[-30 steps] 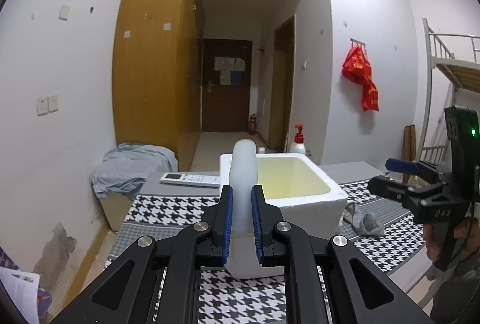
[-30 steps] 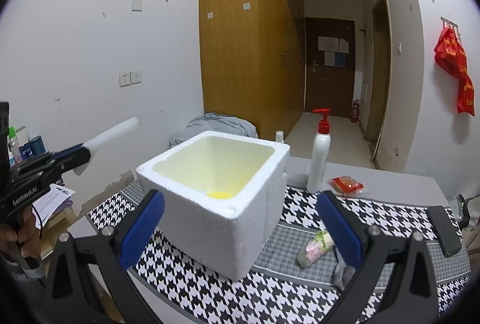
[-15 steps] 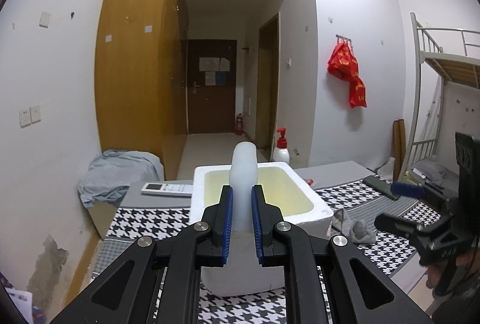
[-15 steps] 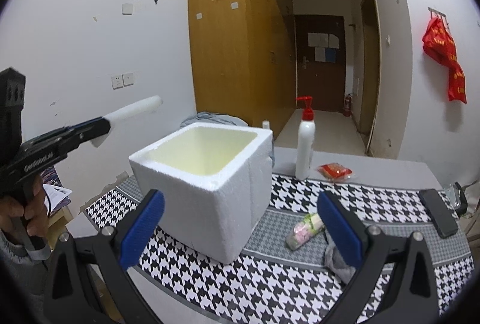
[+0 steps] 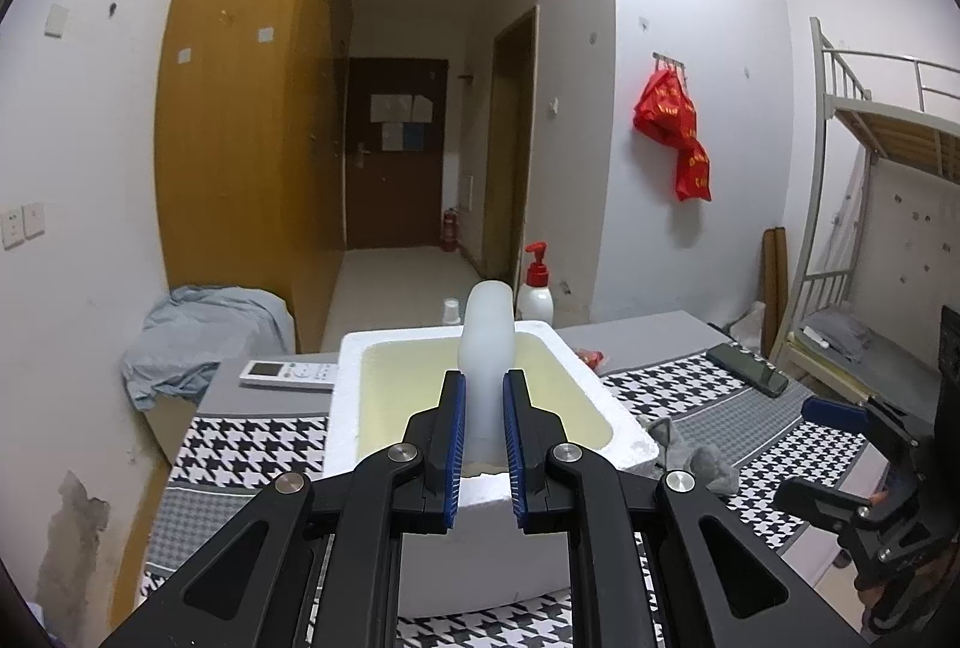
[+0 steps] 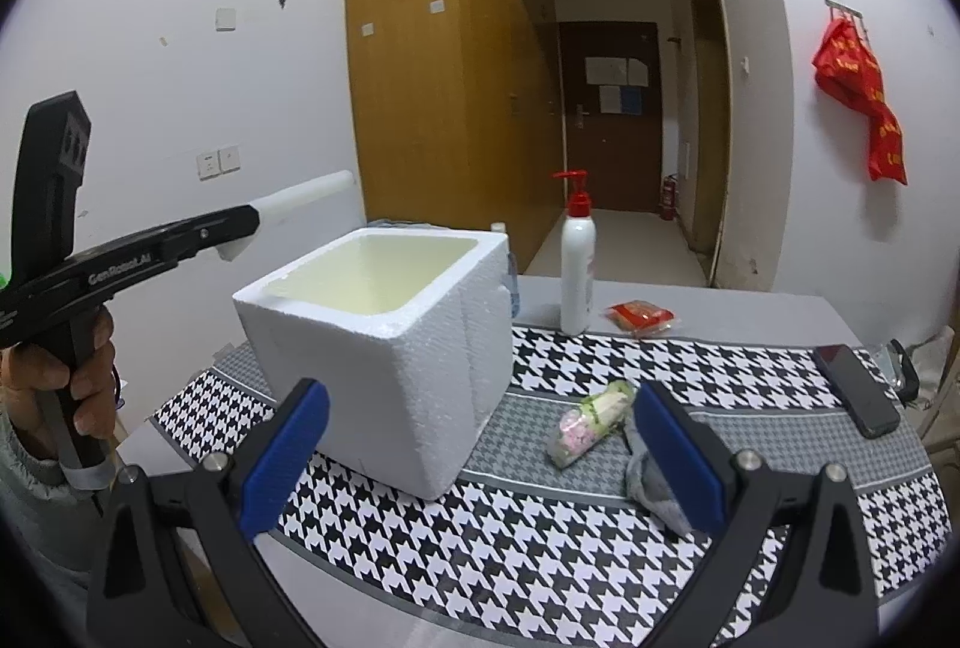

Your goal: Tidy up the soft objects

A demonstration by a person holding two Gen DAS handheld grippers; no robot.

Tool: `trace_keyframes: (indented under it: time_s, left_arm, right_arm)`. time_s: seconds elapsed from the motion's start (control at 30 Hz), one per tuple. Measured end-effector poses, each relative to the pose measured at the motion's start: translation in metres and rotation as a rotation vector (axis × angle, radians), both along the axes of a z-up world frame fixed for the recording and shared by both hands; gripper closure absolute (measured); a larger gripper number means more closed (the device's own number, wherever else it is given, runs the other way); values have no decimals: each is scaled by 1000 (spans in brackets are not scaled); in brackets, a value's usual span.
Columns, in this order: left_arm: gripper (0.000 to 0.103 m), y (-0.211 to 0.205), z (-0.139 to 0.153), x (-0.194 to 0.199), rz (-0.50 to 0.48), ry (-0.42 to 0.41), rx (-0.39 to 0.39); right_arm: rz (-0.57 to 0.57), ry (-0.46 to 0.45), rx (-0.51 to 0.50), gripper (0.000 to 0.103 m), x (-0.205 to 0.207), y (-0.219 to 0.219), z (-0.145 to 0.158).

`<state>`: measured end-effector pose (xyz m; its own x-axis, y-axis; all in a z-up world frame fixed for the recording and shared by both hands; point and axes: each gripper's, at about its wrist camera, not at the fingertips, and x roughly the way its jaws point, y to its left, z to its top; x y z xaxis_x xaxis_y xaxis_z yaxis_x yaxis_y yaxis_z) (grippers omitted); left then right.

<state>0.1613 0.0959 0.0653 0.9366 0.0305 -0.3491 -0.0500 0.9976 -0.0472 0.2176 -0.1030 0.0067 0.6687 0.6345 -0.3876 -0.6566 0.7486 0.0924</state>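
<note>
The white foam tube [image 5: 487, 348] is clamped between the blue pads [image 5: 455, 432] of the left gripper [image 5: 485, 438], its rounded free end poking out past the fingertips and, in the left wrist view, lining up over the open top of the white foam box [image 6: 384, 342]; the right wrist view shows it in the air, off the box's left side and higher than the rim. The likely failure from here is a drop short of the opening: released before it is truly above the cavity, the tube would probably strike the rim and roll off onto the checked tablecloth [image 6: 540, 540]. A light box could also be nudged if the gripper catches its wall. The tube looks pale, smooth and slightly translucent, squeezed narrow where the pads bite it. The box interior appears yellowish and empty. The right gripper [image 6: 480, 459] hangs with its jaws spread wide and nothing between them, above the cloth near a wrapped pink-and-green bundle [image 6: 591, 423] and a crumpled grey cloth [image 6: 651, 474], which may be next to sort.
</note>
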Motion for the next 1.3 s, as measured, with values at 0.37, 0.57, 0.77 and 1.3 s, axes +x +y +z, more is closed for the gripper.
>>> trace_keyframes:
  time_s: [0.37, 0.57, 0.77, 1.3]
  left_arm:
    - [89, 0, -4, 32, -29, 56, 1]
    - [89, -2, -8, 43, -34, 77, -1]
    - [82, -1, -7, 51, -19, 79, -8]
    - [2, -8, 4, 36, 29, -17, 14]
  right_arm:
    - [-54, 33, 5, 0, 0, -10, -10]
    - [-97, 52, 14, 0, 1, -21, -13]
    - [-113, 56, 7, 0, -2, -26, -14]
    - [-153, 58, 6, 0, -2, -40, -14]
